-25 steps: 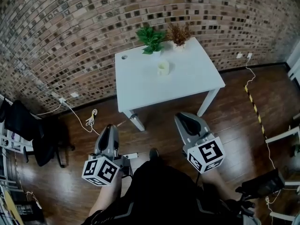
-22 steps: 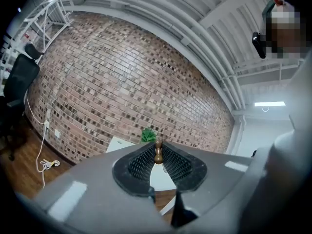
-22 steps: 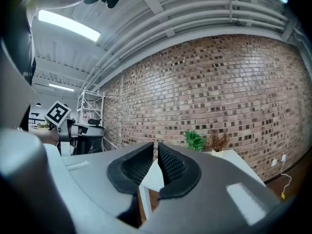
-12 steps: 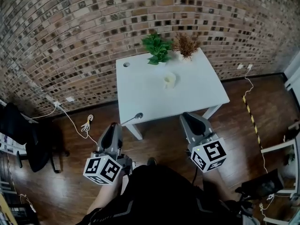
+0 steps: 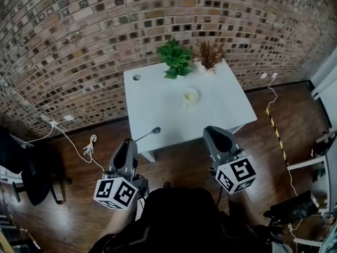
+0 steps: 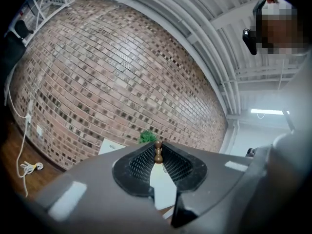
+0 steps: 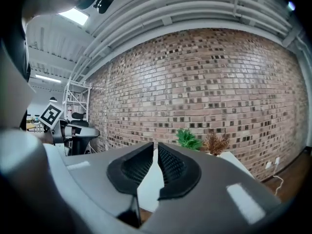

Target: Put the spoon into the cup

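While the left claw [image 6: 157, 151] clamps the spoon [image 5: 148, 134] by its handle, the right claw [image 7: 155, 155] sits almost closed, seemingly empty.

Bright, even indoor light. Every view bulges, bending the brick wall [image 5: 79, 46] toward the edges. A ceiling lamp [image 7: 74, 16] glares at ten o'clock in the right gripper view; both gripper views darken at their corners.

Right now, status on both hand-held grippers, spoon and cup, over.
Left hand-held gripper shut on spoon. Right hand-held gripper empty, jaws nearly together. Cup on table, nothing blocking.
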`<state>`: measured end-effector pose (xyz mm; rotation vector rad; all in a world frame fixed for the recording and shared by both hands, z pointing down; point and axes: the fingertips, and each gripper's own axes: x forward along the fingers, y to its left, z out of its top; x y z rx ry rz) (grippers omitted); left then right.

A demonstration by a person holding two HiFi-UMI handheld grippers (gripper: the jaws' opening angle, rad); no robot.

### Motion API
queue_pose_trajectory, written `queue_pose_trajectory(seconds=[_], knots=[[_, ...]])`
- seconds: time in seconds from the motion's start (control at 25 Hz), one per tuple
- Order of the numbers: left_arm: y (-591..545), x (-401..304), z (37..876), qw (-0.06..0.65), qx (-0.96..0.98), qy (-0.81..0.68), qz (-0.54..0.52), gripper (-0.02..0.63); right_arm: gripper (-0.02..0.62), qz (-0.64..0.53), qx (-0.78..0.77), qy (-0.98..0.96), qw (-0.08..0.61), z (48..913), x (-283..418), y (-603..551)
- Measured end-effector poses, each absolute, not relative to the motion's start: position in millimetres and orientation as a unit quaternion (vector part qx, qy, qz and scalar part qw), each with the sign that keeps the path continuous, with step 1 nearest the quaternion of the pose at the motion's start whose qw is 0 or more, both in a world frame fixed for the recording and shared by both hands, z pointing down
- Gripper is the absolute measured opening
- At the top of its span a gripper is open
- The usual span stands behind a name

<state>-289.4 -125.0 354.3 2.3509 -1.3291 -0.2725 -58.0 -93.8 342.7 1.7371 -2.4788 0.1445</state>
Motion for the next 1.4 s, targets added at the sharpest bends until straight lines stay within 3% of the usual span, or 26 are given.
queue_pose_trajectory(seconds=[0.36, 1.4], knots=[[-157.7, -265.8, 373.0, 0.238, 0.849, -0.465, -0.085, 0.038, 0.035, 0.069, 0.578, -0.810, 0.064, 354.0, -39.1, -124.6], [-245.9, -127.3, 348.2, 0.202, 0.804, -0.553, -0.082, 0.038, 0.035, 0.070, 0.478, -0.874, 0.051, 359.1, 86.8, -263.5]])
